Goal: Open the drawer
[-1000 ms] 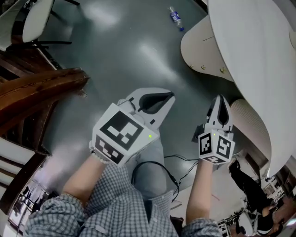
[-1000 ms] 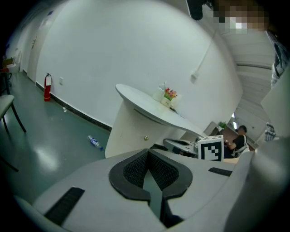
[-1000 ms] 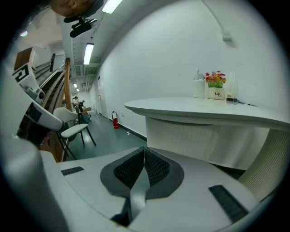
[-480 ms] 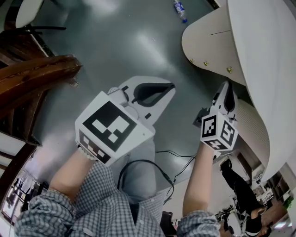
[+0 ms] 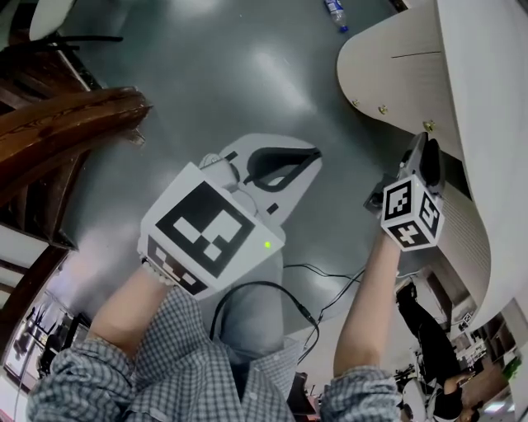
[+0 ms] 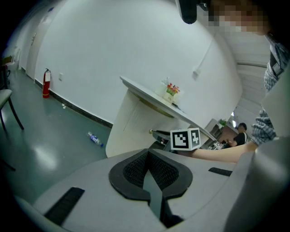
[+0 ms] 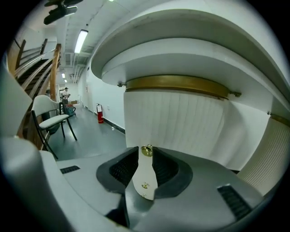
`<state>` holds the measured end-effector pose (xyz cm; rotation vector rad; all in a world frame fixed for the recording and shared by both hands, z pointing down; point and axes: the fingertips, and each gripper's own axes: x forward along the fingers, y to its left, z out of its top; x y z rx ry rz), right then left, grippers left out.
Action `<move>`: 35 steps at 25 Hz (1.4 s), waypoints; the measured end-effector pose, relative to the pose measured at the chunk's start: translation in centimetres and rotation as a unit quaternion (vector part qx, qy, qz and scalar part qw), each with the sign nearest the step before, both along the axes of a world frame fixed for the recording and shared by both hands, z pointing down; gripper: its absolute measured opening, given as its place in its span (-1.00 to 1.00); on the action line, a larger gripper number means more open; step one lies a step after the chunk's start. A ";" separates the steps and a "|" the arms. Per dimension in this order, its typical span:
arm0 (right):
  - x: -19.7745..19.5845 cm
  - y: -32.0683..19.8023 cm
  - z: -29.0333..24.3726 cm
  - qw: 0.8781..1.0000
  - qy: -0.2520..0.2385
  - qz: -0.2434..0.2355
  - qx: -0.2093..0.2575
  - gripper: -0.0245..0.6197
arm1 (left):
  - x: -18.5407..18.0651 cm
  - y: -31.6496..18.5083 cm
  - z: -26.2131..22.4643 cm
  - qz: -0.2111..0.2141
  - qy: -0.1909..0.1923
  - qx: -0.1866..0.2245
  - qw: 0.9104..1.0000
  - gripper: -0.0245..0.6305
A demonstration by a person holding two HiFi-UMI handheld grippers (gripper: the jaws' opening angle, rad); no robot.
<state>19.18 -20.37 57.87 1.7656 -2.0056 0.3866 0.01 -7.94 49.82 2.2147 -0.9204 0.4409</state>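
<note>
The bottle point(image 5: 334, 14) is cut by the head view's top edge, and the table point(image 5: 495, 99) runs off its right side. There the right hand-held gripper point(image 5: 426, 152) hides its own jaw tips.

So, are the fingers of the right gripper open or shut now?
Open. Right gripper: fingers have just been opening, standing apart with a gold knob between them.

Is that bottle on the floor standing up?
No, the plastic bottle lies on its side on the floor, a little way out from the wall.
</note>
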 end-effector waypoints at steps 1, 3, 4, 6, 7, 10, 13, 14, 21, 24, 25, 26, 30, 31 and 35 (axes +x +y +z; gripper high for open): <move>0.0 -0.2 0.3 1.000 0.002 0.004 -0.003 -0.72 | -0.1 0.0 0.1 0.002 -0.002 0.000 1.000 -0.93; 0.0 -0.5 1.0 1.000 0.005 0.010 -0.011 -0.65 | -0.2 -0.1 0.3 0.006 -0.003 0.001 1.000 -0.93; 0.0 -0.7 1.3 1.000 0.008 0.011 -0.015 -0.59 | -0.2 -0.1 0.4 0.006 -0.004 0.002 1.000 -0.93; -0.2 -1.1 1.6 1.000 0.017 0.010 -0.020 -0.55 | -0.4 -0.2 0.3 0.005 -0.004 0.002 1.000 -0.93; -0.2 -1.2 1.6 1.000 0.021 0.011 -0.020 -0.55 | -0.4 -0.3 0.3 0.004 -0.004 0.003 1.000 -0.93; -0.2 -1.7 1.7 0.999 0.024 0.017 -0.021 -0.55 | -0.4 -0.3 0.1 0.002 -0.003 0.003 1.000 -0.93; 0.0 -2.0 1.8 0.999 0.031 0.021 -0.022 -0.55 | -0.5 -0.3 0.2 0.000 -0.005 0.001 1.000 -0.93; 0.1 -2.2 1.7 0.999 0.032 0.024 -0.021 -0.55 | -0.6 -0.4 0.2 0.000 -0.006 0.002 1.000 -0.93; 0.5 -2.3 1.6 0.998 0.040 0.036 -0.029 -0.63 | -0.8 -0.7 0.0 -0.005 -0.008 0.002 1.000 -0.93; 0.5 -2.3 1.8 0.998 0.041 0.037 -0.033 -0.63 | -0.8 -0.7 0.2 -0.007 -0.007 0.000 1.000 -0.93; 0.4 -2.3 1.8 0.998 0.046 0.035 -0.035 -0.63 | -0.7 -0.7 0.2 -0.007 -0.006 0.000 1.000 -0.93; 0.4 -2.3 1.9 0.997 0.051 0.034 -0.037 -0.63 | -0.7 -0.7 0.3 -0.007 -0.005 -0.001 1.000 -0.93; 0.3 -2.2 1.9 0.997 0.053 0.041 -0.039 -0.63 | -0.4 -0.4 0.2 0.000 -0.002 -0.002 1.000 -0.93; 0.3 -2.2 2.0 0.997 0.051 0.043 -0.039 -0.63 | -0.4 -0.4 0.2 0.002 -0.002 -0.002 1.000 -0.93; 0.1 -2.2 1.9 0.997 0.052 0.044 -0.038 -0.63 | -0.3 -0.3 0.0 0.008 -0.001 -0.002 1.000 -0.93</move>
